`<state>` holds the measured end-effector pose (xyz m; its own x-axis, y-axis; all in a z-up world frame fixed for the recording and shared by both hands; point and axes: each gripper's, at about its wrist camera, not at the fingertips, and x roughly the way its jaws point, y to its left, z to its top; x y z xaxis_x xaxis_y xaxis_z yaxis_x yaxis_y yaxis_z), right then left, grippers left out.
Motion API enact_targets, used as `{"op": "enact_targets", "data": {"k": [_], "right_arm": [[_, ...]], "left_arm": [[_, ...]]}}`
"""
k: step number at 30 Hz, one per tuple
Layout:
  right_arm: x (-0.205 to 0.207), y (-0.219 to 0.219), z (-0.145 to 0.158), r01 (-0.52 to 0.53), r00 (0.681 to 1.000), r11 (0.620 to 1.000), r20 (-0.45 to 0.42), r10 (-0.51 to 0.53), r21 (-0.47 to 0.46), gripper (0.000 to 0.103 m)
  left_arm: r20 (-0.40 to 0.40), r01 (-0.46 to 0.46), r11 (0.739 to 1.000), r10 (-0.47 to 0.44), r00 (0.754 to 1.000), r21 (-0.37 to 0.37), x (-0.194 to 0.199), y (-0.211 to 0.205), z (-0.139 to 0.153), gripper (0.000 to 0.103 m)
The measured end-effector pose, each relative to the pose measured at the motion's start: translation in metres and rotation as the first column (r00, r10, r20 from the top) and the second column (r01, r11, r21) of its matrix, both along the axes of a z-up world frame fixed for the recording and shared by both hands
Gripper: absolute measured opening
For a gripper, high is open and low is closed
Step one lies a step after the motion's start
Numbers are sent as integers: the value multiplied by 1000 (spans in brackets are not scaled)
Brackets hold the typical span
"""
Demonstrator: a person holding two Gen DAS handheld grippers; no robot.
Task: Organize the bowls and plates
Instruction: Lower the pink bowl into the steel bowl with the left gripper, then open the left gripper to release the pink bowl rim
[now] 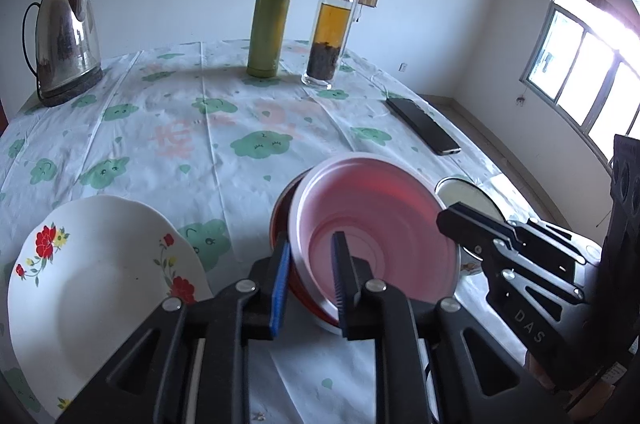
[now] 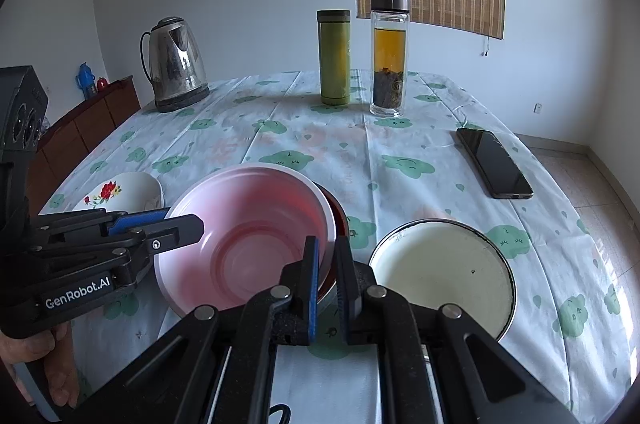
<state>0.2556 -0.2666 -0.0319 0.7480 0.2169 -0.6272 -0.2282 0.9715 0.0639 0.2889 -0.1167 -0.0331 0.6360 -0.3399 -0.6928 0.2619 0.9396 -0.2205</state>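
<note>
A pink bowl [image 1: 384, 208] [image 2: 248, 224] sits tilted inside a red bowl [image 1: 298, 288] [image 2: 340, 216] near the front of the table. My left gripper [image 1: 312, 238] [image 2: 188, 220] is shut on their near-left rims, one blue pad inside the pink bowl and the other outside the red one. From the other side, my right gripper [image 2: 326, 240] [image 1: 448, 216] is shut on the pink bowl's rim, with the red bowl's edge beside it. A white flowered plate [image 1: 100, 284] [image 2: 132, 192] lies to the left. On the right lies a pale enamel dish [image 2: 440, 264] [image 1: 468, 200].
A steel kettle [image 2: 176, 64], a green flask [image 2: 334, 56] and a glass tea bottle [image 2: 389, 56] stand at the back of the clothed table [image 2: 320, 144]. A phone [image 2: 494, 164] lies at the right. The table edge drops off beyond the enamel dish.
</note>
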Motion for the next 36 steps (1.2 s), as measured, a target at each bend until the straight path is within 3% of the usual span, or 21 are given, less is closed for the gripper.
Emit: {"op": "enact_targets", "data": {"k": [9,17,20,25,34,36], "right_arm": [[1,0,-3,12,1000,1000,5,-12,-6,11],[1,1,-3,16,1000,1000,12,-16,4,11],[1,2,-4,6,1000,1000,7,-7,18,21],[-2,4,-4,-9,1000,1000,13,9,17,24],[-9,-7,0,28,999,999,36,-29,28,25],[-12,-10,0,35,998,999,41,-36,31,29]], "left_arm": [[20,14,1000,-14,1000,5,-1,-3,-1,22],[30,18,1000,-17,999,-22,-1,-1,0,34],[36,19,999,-18,999,-29,-2,-1,1,35],[70,-19,999,22,997,-40,-5,6,5,59],[58,12,999,-9,998,-41,-3,0,-2,60],[70,39,999,-38,997,-14,-6,-9,-3,68]]}}
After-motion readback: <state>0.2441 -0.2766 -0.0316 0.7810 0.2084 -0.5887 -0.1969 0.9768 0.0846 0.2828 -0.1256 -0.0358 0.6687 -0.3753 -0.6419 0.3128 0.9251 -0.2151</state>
